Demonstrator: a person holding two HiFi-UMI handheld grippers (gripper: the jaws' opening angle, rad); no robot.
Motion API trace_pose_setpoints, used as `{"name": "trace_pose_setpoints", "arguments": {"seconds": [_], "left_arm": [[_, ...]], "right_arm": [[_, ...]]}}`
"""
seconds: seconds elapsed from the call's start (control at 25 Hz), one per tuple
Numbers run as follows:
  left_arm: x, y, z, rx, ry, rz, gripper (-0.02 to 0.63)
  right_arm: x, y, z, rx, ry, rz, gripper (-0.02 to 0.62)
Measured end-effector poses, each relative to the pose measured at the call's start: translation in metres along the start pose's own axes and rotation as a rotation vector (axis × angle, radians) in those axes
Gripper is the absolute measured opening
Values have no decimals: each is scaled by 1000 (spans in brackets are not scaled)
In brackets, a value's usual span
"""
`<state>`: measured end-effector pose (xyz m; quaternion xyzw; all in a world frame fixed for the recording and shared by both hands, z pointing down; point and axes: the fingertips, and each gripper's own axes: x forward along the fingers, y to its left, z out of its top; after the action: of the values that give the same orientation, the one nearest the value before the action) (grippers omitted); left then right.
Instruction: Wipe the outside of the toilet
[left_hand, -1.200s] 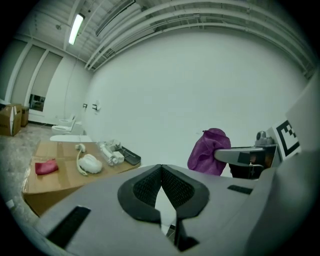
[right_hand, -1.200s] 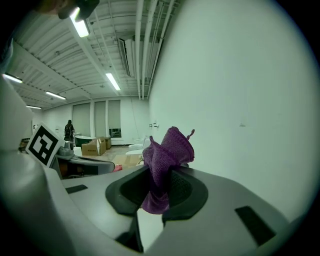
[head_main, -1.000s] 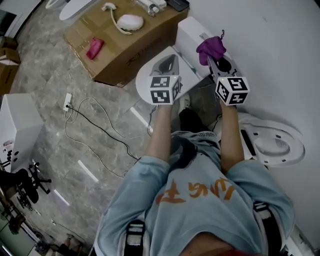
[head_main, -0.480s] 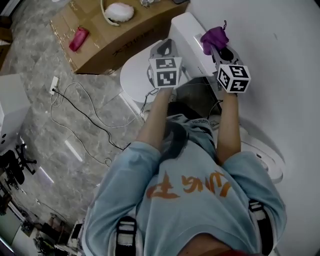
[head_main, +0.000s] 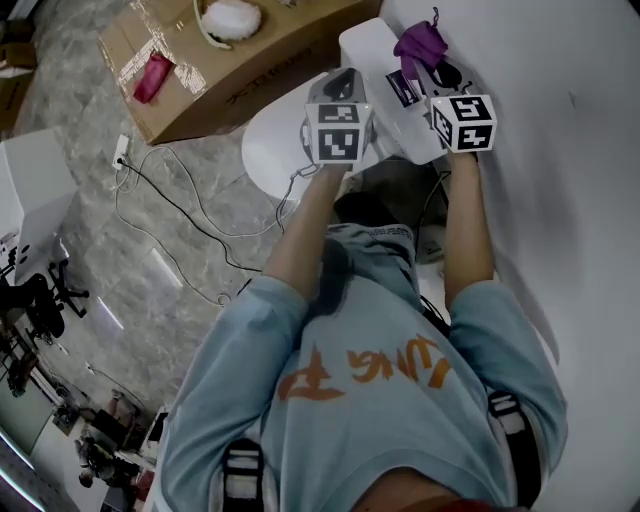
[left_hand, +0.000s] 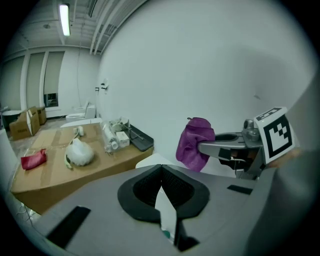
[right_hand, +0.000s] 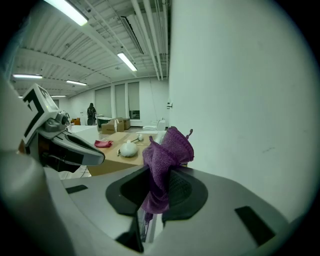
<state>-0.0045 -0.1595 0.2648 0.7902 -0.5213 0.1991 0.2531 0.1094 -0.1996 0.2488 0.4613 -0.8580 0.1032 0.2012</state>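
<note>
The white toilet stands against the wall, with its tank (head_main: 372, 58) ahead of me and its closed lid (head_main: 268, 152) to the left. My right gripper (head_main: 430, 62) hovers over the tank top, shut on a purple cloth (head_main: 418, 42) that bunches up out of the jaws (right_hand: 167, 150). My left gripper (head_main: 340, 88) is beside it on the left, level with the tank's front, jaws shut with nothing between them (left_hand: 161, 167). From the left gripper view the purple cloth (left_hand: 194, 142) hangs off the right gripper's tips.
A large cardboard box (head_main: 230, 75) sits left of the toilet, carrying a red item (head_main: 152, 75) and a white bundle (head_main: 230, 18). A black cable (head_main: 190, 220) and power strip (head_main: 120, 150) lie on the tiled floor. The white wall (head_main: 570, 150) runs close on the right.
Both grippers have moved forward toward the tank. The right gripper has carried the purple cloth further over the tank top, and the left gripper has come off the lid toward the tank's front.
</note>
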Motion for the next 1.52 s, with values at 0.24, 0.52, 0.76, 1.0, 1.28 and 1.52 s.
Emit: {"name": "trace_pose_setpoints", "arguments": {"seconds": [0.24,0.52,0.76,1.0,1.28,1.52], "left_arm": [[20,1,12,-20,29,35,26],[46,10,18,-46,51,69,26],[54,18,15,-63,75,91,26],[49,18,26,-45,58,92,26],[46,17,13,-40,76,84,26],[34,13,11,-37,76,64,26]], "right_arm": [[46,-13,8,-120,34,102,87],[102,-5,13,-224,31,221,84],[140,-8,-2,-280,66,243,84],[151,-3,-31,-408,182,278,80],[136,4,-49,-445,233,319,75],[117,-1,-55,-383,253,329,74]]}}
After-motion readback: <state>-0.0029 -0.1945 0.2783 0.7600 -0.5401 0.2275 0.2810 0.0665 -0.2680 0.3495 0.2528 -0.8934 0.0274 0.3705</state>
